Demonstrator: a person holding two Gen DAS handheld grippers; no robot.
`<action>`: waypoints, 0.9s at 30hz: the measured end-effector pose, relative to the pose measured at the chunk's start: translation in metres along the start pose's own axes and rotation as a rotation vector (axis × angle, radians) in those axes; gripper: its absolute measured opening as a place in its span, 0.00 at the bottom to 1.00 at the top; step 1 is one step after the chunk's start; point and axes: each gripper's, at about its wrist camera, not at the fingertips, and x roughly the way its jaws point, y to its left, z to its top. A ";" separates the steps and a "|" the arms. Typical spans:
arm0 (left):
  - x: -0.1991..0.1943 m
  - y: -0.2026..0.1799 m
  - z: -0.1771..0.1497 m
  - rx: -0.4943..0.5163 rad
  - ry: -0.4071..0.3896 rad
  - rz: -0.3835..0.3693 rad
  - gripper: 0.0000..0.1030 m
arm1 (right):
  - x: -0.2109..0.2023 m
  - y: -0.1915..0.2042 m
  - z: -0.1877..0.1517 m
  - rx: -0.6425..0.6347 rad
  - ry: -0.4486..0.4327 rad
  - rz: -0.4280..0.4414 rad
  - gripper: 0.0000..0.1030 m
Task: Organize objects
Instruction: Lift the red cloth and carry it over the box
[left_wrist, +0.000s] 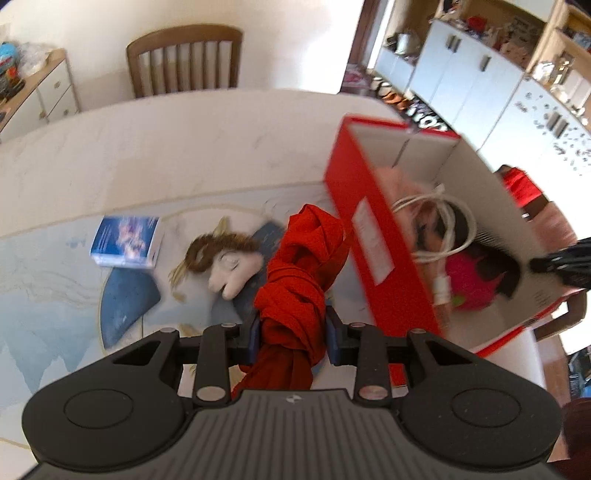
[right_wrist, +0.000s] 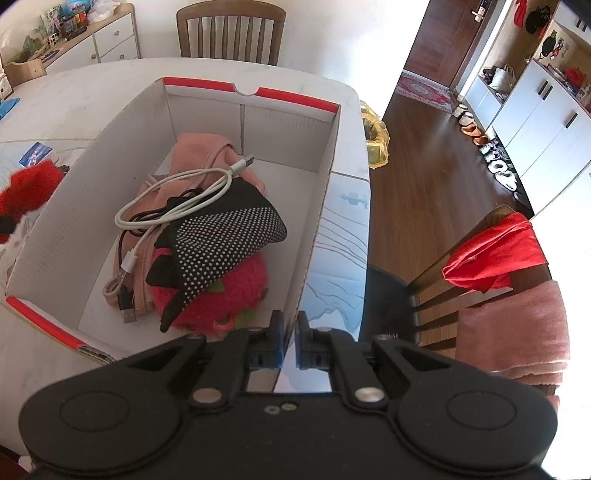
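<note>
My left gripper is shut on a bunched red cloth and holds it above the table, just left of a red cardboard box. From the right wrist view the same cloth shows beyond the box's left wall. The box is white inside and holds a pink cloth, a white cable, a black dotted fabric and a pink knitted toy. My right gripper is shut on the box's near right wall. A puppet head and a blue booklet lie on the table.
A wooden chair stands at the table's far side. Right of the table, another chair carries a red cloth and a pink towel. A yellow bundle sits beyond the table's right edge. White cabinets line the right wall.
</note>
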 end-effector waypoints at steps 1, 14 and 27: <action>-0.007 -0.004 0.005 0.007 -0.007 -0.007 0.31 | 0.000 0.000 0.000 0.000 -0.001 0.001 0.05; -0.038 -0.064 0.058 0.071 -0.042 -0.127 0.31 | -0.001 0.001 0.000 0.001 -0.006 0.004 0.05; 0.014 -0.137 0.092 0.107 -0.028 -0.144 0.31 | -0.001 0.000 0.000 0.000 -0.005 0.008 0.05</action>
